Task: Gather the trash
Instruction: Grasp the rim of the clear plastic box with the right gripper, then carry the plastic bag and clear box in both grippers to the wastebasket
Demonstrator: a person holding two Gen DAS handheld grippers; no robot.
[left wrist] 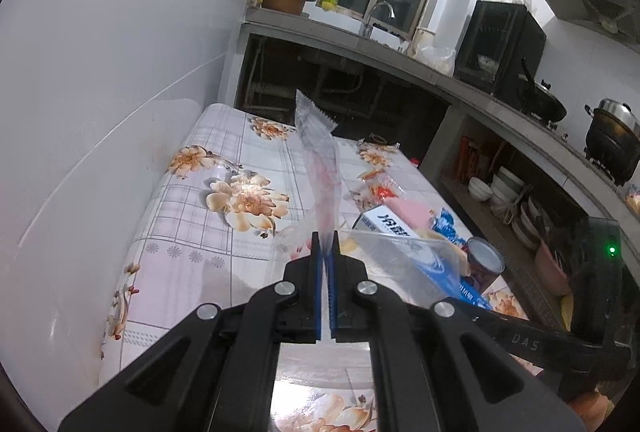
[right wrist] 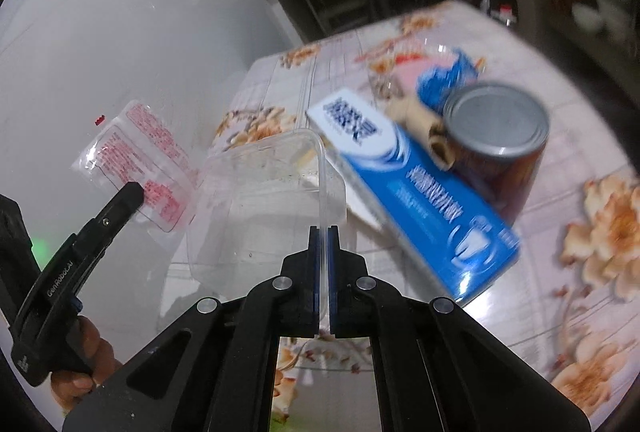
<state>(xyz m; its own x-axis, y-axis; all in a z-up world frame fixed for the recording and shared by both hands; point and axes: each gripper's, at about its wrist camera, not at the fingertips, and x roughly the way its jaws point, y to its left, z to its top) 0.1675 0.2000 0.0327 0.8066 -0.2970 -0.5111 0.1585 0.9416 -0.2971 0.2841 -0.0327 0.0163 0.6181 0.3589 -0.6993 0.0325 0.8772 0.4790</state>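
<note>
My left gripper [left wrist: 326, 241] is shut on a clear plastic wrapper [left wrist: 320, 160] with red print, which sticks up from between its blue pads above the table. The right wrist view shows the same wrapper [right wrist: 140, 160] hanging at the left gripper's tip [right wrist: 134, 192]. My right gripper [right wrist: 324, 232] is shut on the rim of a clear plastic container [right wrist: 264, 200], which is tilted over the table. In the left wrist view the container [left wrist: 404, 264] sits low right, with the right gripper [left wrist: 452, 306] on it.
On the floral tablecloth [right wrist: 592, 216] lie a blue and white carton [right wrist: 420, 192], a tin can [right wrist: 496, 136], a brown paper roll [right wrist: 424, 124] and a crumpled blue wrapper [right wrist: 444, 76]. A white wall [left wrist: 120, 72] runs along the left. A kitchen counter [left wrist: 460, 88] stands beyond.
</note>
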